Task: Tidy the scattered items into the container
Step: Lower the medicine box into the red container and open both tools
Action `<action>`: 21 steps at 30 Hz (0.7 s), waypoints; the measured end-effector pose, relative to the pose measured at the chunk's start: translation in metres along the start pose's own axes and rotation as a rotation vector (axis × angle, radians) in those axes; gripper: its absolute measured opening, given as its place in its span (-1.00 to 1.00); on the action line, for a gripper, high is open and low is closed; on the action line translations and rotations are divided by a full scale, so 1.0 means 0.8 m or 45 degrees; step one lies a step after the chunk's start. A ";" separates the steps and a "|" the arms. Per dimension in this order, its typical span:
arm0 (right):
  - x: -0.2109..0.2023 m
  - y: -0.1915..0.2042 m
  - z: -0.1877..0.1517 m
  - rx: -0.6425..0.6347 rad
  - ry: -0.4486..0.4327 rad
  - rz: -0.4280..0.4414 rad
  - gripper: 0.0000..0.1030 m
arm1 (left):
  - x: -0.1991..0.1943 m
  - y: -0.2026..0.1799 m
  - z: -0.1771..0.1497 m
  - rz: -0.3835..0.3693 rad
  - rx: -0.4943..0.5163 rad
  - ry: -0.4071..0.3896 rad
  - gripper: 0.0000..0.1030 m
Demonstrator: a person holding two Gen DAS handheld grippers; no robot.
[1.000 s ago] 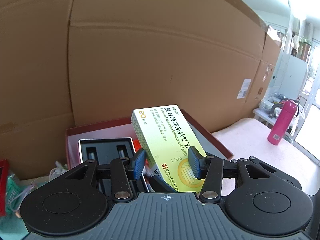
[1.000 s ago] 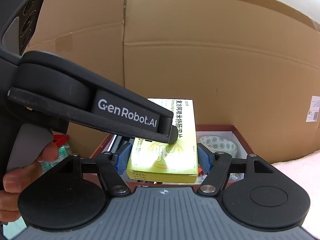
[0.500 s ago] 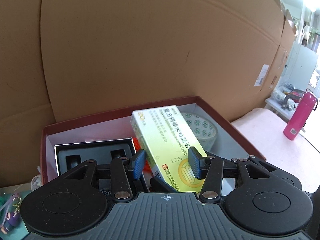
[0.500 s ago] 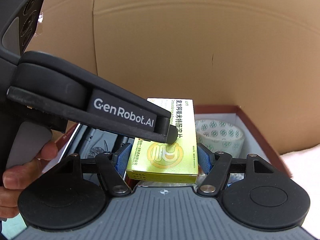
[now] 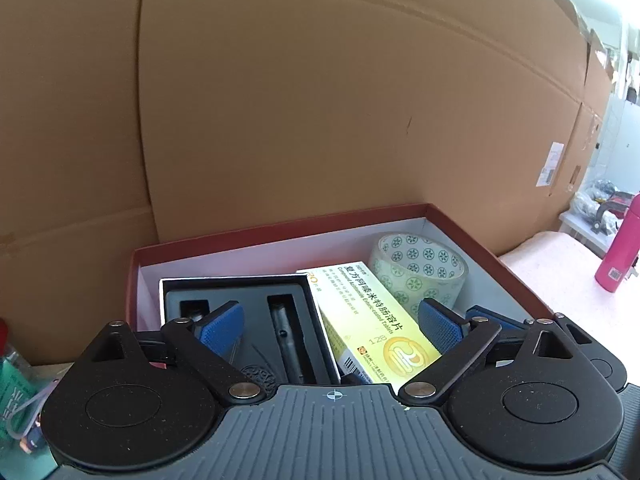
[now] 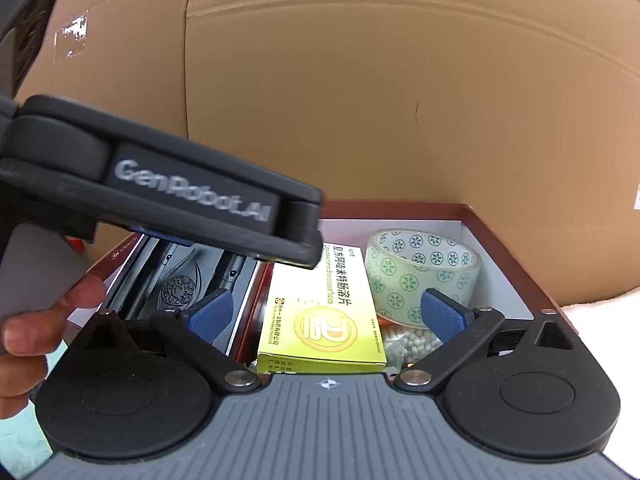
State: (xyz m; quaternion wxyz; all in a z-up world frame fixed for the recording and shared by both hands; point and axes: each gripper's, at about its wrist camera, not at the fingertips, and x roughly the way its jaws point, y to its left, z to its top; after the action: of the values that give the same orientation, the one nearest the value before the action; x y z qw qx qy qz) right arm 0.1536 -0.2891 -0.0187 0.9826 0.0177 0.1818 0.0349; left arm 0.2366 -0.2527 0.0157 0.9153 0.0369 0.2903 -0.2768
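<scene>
The yellow-green medicine box [image 5: 370, 316] lies inside the red-rimmed container [image 5: 276, 227], leaning on the black foam-lined case [image 5: 248, 304] to its left, with the patterned tape roll [image 5: 418, 266] just beside it on the right. The left hand-held gripper [image 5: 330, 318] is spreading its jaws; the box sits between the blue pads [image 5: 438, 324] without touching them. The right hand-held gripper [image 6: 326, 316] is spreading too, its pads clear of the box [image 6: 322, 312]. A person's hand [image 6: 28, 328] grips the left tool's handle. A pink bottle [image 5: 618, 256] stands on the surface [image 5: 560, 276] well apart.
</scene>
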 end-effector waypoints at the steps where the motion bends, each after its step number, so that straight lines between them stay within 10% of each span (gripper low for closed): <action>1: -0.002 0.000 0.000 0.002 0.004 -0.004 0.98 | -0.001 0.001 0.000 0.008 -0.005 0.000 0.94; 21: -0.067 -0.024 0.013 0.011 0.026 -0.097 0.99 | -0.103 -0.019 -0.044 0.217 -0.039 -0.031 0.94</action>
State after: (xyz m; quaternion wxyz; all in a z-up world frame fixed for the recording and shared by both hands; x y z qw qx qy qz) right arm 0.1083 -0.3124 0.0090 0.9812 0.0148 0.1925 -0.0034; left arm 0.1551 -0.2176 0.0334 0.9395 0.0439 0.2791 -0.1939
